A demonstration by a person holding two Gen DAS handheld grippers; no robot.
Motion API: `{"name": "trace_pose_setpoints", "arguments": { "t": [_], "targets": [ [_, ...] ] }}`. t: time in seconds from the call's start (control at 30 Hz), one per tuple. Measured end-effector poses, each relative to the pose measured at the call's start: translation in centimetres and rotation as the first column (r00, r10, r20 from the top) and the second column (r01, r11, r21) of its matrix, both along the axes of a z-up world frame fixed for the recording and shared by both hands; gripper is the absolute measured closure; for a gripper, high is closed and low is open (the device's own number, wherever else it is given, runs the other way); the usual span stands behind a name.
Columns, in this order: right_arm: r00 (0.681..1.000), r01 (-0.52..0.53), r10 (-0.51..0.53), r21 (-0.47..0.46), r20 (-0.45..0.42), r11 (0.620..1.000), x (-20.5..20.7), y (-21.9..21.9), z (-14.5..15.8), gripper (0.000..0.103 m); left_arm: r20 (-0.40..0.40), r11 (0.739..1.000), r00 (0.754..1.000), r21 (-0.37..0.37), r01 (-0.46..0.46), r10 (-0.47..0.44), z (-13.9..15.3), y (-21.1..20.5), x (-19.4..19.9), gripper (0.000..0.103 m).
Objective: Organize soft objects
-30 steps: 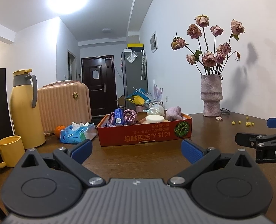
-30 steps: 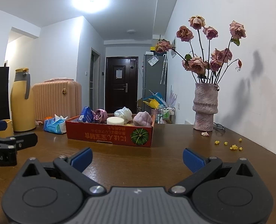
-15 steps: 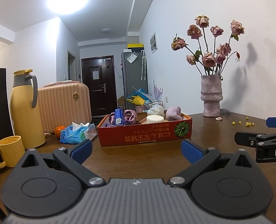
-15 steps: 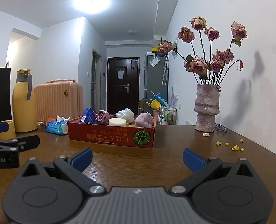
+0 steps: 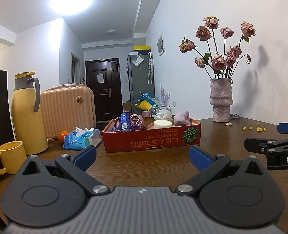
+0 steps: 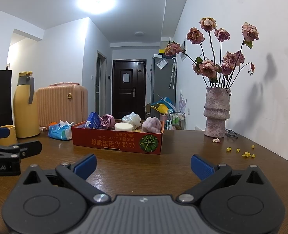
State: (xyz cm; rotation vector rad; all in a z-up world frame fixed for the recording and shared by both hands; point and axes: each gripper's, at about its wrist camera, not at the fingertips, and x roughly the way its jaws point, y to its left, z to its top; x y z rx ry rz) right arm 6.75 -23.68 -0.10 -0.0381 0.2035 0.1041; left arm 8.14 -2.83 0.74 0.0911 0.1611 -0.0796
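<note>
Several soft items sit in red box [image 5: 151,140] on table [image 5: 144,167]: lilac plush [image 6: 154,125], white roll [image 6: 123,126], pink cloth [image 6: 108,120], blue pack [image 6: 93,120]. Box lies ahead of both grippers, apart from each. Left gripper [image 5: 142,157] spread wide, empty. Right gripper [image 6: 143,164] likewise, box slightly left of it. Tissue pack [image 5: 79,139] beside box; vase [image 6: 216,112] right.

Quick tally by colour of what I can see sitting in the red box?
Blue: 1, blue packet
Purple or pink: 2, satin bundle, fuzzy lump
White or clear: 2, round pad, plastic bag
Total: 5 visible in the red box
</note>
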Motion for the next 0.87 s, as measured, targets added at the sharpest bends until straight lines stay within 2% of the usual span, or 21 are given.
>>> {"name": "trace_pose_setpoints", "arguments": {
  "t": [0.87],
  "targets": [
    [1.000,-0.001,0.001,-0.003,-0.006,1.000,0.10,0.08,-0.36,0.000,0.000,1.000,1.000,-0.013,0.006,-0.006,-0.07,0.28,-0.17,0.000]
  ]
}}
